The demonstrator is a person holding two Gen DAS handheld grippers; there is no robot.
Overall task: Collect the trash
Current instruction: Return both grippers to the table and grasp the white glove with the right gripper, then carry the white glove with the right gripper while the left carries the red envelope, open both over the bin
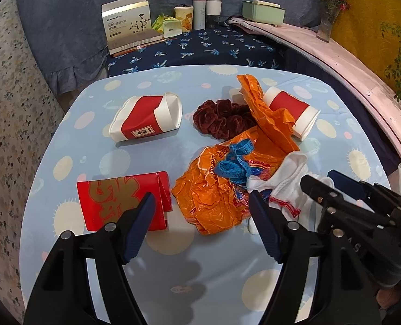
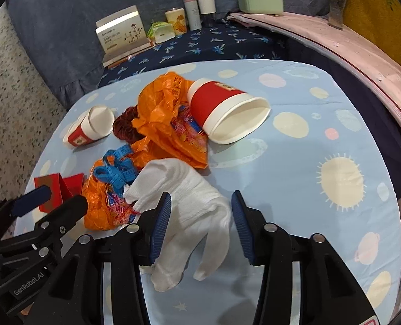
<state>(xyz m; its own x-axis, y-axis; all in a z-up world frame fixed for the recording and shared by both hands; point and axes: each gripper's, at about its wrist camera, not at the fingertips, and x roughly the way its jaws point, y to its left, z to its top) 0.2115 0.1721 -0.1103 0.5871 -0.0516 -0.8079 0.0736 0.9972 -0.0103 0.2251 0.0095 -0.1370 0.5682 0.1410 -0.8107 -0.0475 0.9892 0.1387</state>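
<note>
On blue patterned tablecloth point(image 1: 157, 159): crumpled orange plastic bag point(image 1: 214, 189) lay mid-table, light, limp, slippery; pinch bunched fold. Left gripper point(image 1: 201, 203) open above it; right gripper point(image 2: 200, 203) open, straddling soft white cotton glove point(image 2: 197, 203).

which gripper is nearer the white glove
Right. The right gripper is open with the white glove lying between its fingers; the left gripper is open beside it, over the orange bag.

Both wrist views downward; shared table point(image 1: 173, 270)
</note>
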